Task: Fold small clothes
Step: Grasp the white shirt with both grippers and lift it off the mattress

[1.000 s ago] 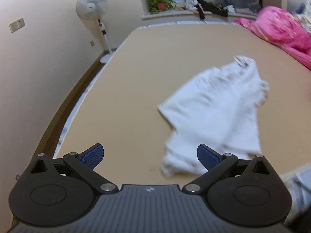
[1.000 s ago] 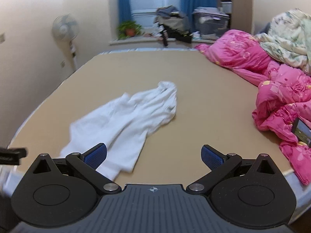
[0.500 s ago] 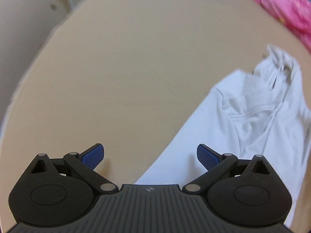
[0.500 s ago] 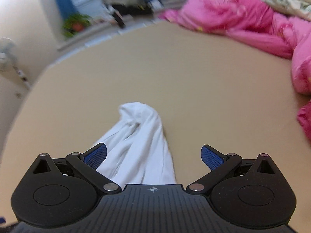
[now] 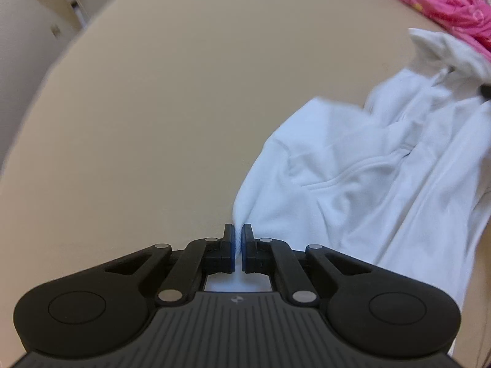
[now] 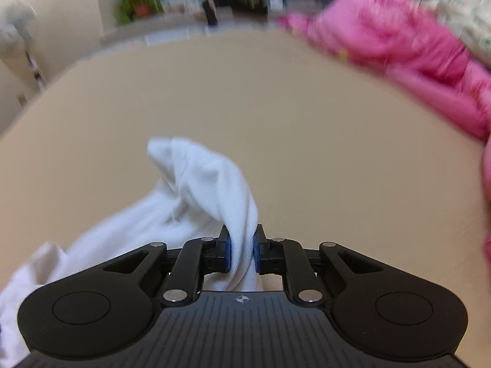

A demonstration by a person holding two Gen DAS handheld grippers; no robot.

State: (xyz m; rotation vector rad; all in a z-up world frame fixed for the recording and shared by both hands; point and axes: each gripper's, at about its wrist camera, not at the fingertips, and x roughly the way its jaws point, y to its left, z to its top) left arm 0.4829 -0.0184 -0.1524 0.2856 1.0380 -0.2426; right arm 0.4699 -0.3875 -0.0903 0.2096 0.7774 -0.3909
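A small white garment [image 5: 368,165] lies crumpled on the tan bed surface [image 5: 172,98]. In the left wrist view it spreads to the right, and my left gripper [image 5: 238,230] is shut on its near left corner. In the right wrist view the same white garment [image 6: 208,190] bunches up to the left, and my right gripper [image 6: 241,233] is shut on a thick fold of it. The cloth rises in a ridge between the two grips.
A pink quilt [image 6: 414,58] lies heaped along the right side of the bed, also seen in the left wrist view [image 5: 445,3]. A potted plant [image 6: 138,9] and piled things stand on the far sill. A wall runs along the left.
Both grippers were open above the bed; they have come down to the garment and shut on it, the left on a corner, the right on a fold.
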